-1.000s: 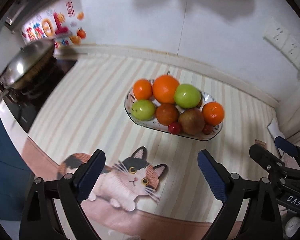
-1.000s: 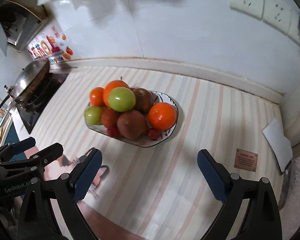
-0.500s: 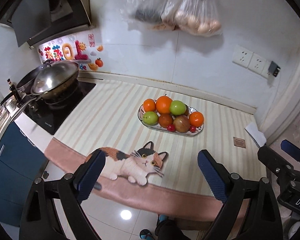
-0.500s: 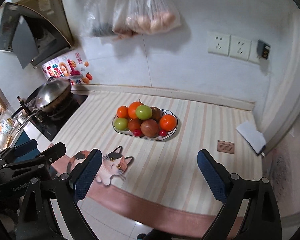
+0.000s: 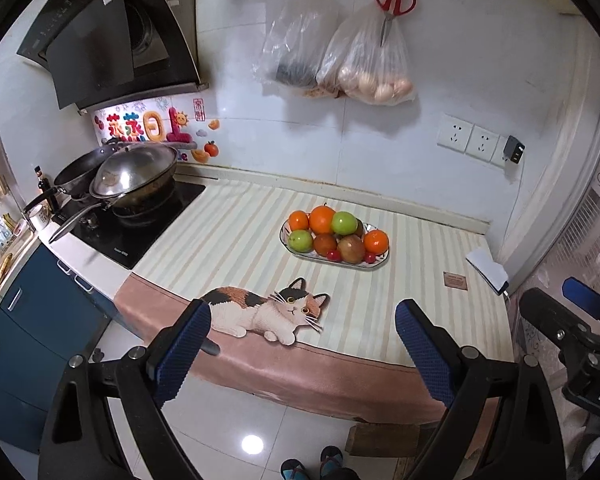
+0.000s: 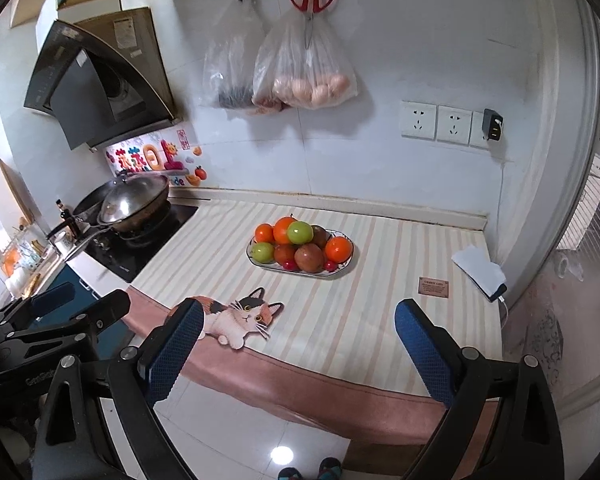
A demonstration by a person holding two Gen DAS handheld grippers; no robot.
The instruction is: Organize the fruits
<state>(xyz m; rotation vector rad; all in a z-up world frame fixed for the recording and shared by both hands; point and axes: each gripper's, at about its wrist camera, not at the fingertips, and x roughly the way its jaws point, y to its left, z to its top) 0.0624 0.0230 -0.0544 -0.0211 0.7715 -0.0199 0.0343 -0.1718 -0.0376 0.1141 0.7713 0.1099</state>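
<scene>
I am now well back from the counter: a second ago the plate of fruit filled the middle of both views, and now it sits small and far off, with the whole kitchen wall, the floor tiles and a pair of slippered feet in sight. To me that reads as stepping away with the work finished, since every fruit I can see lies heaped on the plate and none lies loose on the striped cloth.

The left gripper has its jaws spread wide with nothing between the blue pads. The right gripper is the same, wide apart and empty; it also shows at the right edge of the left view, and the left one at the left edge of the right view.

The plate stands toward the far middle of the counter, right of the hob with its lidded wok and beyond the printed cat at the near edge. On it I count oranges at the far left and the right end, a green apple on top, another green one at the near left, darker red-brown fruit in front, and small red ones along the near rim. The heap looks stable, nothing overhanging.
</scene>
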